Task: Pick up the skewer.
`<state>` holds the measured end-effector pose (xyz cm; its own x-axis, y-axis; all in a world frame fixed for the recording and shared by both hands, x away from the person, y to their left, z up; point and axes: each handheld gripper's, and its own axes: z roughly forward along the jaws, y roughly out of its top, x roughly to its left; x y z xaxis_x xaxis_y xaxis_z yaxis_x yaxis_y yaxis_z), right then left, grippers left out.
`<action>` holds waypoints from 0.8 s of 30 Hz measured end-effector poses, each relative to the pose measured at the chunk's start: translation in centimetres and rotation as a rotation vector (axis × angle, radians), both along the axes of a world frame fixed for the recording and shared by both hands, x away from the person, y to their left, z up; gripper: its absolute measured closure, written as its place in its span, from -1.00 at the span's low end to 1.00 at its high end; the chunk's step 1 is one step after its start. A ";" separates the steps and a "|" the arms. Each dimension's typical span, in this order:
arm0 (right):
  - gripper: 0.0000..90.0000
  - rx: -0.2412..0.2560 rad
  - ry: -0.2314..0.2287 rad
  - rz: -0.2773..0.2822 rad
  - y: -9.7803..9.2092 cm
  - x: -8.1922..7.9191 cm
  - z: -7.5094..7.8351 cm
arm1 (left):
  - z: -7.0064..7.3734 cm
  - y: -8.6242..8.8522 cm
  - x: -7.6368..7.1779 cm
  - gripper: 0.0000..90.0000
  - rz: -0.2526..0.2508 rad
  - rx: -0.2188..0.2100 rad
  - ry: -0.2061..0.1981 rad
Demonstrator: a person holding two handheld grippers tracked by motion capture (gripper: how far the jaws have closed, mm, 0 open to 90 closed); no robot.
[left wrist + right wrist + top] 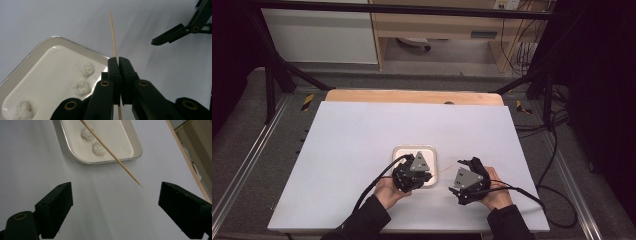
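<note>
A thin wooden skewer (113,32) sticks out from between the jaws of my left gripper (118,60), which is shut on it. Its pointed end hangs over the table toward my right gripper (115,195), which is open with nothing between its jaws. In the right gripper view the skewer (112,155) crosses over a white tray (82,157) holding small white cauliflower pieces (98,148). In the high view my left gripper (428,176) sits over the near right part of the tray (401,151), with the right gripper (458,162) a little to its right. Three florets (81,87) lie in the tray (53,41).
The tray lies on a white table sheet (362,130) with a wooden edge (412,96) at the far side. Black frame bars (277,70) and cables (557,150) stand around the table.
</note>
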<state>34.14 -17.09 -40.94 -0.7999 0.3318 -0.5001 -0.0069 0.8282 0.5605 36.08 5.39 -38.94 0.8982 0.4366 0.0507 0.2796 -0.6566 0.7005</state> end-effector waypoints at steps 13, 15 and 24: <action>-0.42 -0.111 -0.111 0.089 0.6 -0.5 0.2 | -0.1 -1.5 0.0 0.97 -0.039 0.020 0.014; -0.36 -0.127 -0.126 0.106 0.7 -0.5 0.2 | 0.0 -1.6 0.0 0.97 -0.043 0.023 0.016; -0.04 -0.193 -0.159 0.169 0.9 -0.7 0.1 | 0.2 -2.2 -0.1 0.97 -0.071 0.046 0.020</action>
